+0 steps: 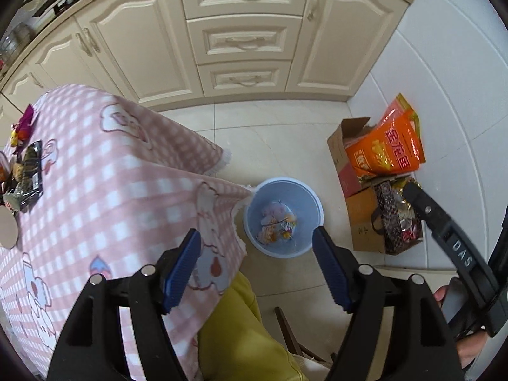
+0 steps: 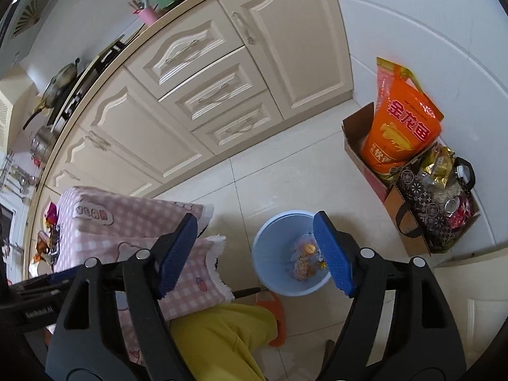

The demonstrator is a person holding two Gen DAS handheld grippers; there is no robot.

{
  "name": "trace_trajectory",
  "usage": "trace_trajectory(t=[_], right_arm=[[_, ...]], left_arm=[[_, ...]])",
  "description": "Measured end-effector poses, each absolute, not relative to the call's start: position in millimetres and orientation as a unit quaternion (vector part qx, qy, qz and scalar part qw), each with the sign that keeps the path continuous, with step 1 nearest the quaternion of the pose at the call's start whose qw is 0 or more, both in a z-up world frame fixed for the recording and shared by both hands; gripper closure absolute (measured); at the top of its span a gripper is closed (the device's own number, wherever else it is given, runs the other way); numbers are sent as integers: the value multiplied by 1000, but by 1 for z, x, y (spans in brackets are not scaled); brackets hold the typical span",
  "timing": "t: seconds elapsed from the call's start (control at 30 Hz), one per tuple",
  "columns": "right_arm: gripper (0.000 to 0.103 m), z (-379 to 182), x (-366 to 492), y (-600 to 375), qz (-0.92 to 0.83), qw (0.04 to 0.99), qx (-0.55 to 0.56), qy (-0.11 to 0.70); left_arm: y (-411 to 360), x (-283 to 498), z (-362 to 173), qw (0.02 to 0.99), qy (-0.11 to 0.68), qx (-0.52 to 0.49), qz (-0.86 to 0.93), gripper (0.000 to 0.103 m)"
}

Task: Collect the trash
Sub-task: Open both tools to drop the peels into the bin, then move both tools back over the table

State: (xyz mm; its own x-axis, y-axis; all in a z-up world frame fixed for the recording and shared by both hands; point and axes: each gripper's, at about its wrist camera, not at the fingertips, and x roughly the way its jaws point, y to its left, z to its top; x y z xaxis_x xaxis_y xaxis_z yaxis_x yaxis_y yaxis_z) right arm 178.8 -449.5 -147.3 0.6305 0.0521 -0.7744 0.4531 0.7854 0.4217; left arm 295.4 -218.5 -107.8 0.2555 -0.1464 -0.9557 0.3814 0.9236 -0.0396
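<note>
Left gripper, left wrist view: jaws spread wide, nothing between the blue pads; released. It hangs above the floor, pointing steeply down. Just beyond its right pad stands the light blue bin on the pale tiled floor, with crumpled wrappers lying at its bottom. Left of the bin, a table under a pink checked cloth overhangs; the cloth's fringed corner touches or overlaps the bin's left rim. At the table's far left edge lie further wrappers and a dark packet. Right of the bin, against the white wall, stand cardboard boxes, an orange sack and a dark patterned bag of mixed items. Part of the other gripper's black body crosses the right edge. A yellow trouser leg sits near, under the cloth. Cream cabinets close the far side.

Right gripper, right wrist view: jaws likewise wide apart and empty; released. Its right pad overlaps the bin, partly hiding the wrappers inside. The checked cloth lies left; the yellow leg and an orange slipper sit near the bin's near side. The orange sack and the patterned bag stand far right. A countertop with pans runs along the far left.
</note>
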Motion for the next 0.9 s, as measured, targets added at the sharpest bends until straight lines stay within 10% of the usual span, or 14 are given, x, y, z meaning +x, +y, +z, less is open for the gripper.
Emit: trace_trajectory(t=[0.9], right_arm=[[23, -74, 150, -337, -67, 887, 234, 393]], left_arm=[[-124, 246, -62, 825, 541, 56, -157, 32]])
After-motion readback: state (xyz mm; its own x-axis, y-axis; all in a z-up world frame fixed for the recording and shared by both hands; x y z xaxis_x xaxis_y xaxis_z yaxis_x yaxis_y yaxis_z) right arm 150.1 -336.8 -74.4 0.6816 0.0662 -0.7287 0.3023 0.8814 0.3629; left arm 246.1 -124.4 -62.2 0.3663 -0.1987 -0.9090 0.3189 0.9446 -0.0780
